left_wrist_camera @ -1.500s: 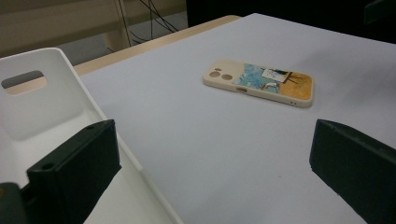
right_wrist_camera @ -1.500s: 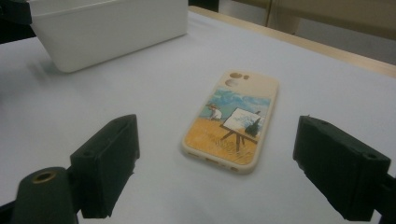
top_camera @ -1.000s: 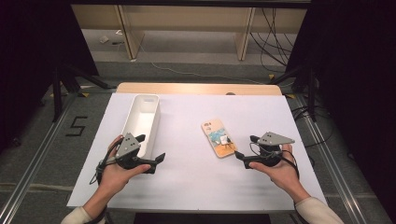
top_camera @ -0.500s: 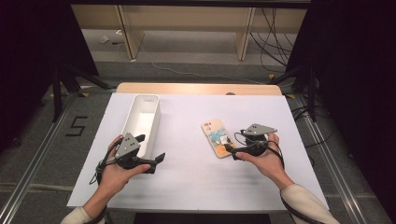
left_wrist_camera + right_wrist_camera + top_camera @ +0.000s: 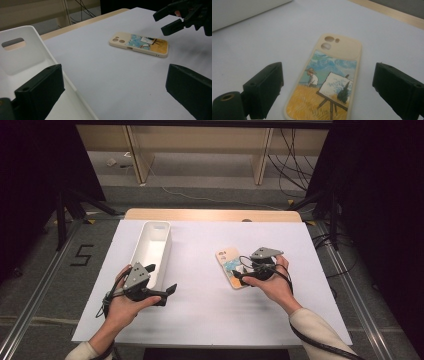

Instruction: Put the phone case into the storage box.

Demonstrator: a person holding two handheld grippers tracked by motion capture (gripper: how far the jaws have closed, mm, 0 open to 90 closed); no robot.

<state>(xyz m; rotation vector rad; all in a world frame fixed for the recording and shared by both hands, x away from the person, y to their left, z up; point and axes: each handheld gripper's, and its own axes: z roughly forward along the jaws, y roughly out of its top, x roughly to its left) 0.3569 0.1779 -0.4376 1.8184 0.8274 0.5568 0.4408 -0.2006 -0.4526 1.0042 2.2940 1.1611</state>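
The phone case (image 5: pixel 329 80) lay flat on the white surface (image 5: pixel 200 315), picture side up, right of the white bin (image 5: pixel 150 251). The right claw (image 5: pixel 239 274) hovered at its near end, jaws wide apart and straddling it, gripping nothing: the approach before a grasp. Next it likely needed lowering and closing across the case's edges. The left claw (image 5: pixel 162 287) waited open and empty beside the bin.
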